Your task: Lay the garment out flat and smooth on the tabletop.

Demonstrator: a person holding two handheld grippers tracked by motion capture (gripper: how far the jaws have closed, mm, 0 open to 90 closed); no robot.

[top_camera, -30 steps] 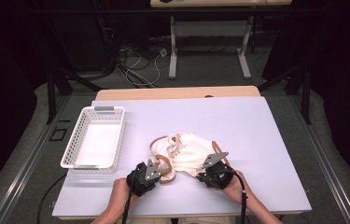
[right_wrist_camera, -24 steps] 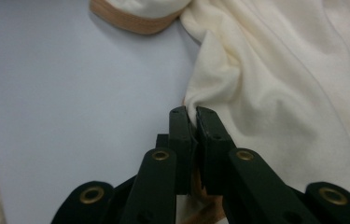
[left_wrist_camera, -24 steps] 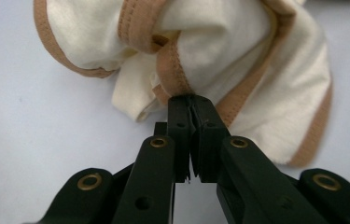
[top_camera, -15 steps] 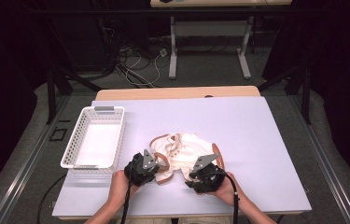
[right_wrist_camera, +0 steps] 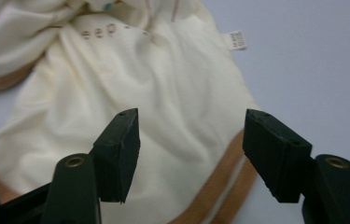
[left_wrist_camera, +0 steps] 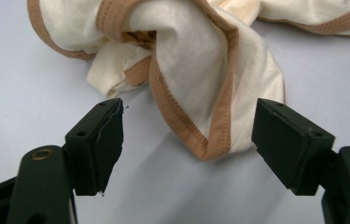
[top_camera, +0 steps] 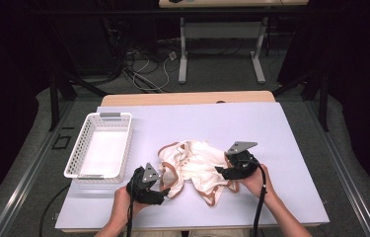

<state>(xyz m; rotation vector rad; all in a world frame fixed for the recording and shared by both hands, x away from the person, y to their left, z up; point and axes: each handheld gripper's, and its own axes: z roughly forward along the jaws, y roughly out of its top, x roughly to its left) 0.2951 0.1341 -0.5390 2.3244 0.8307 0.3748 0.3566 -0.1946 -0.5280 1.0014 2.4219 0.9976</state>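
High view: claws flanking garment

In the right gripper view, faint brown lettering printed on the crumpled cream cotton garment with tan binding is too blurred to read, and so is its small white care label. The garment runs off the top and left edges there. In the left gripper view its folds are cut off at the top edge.
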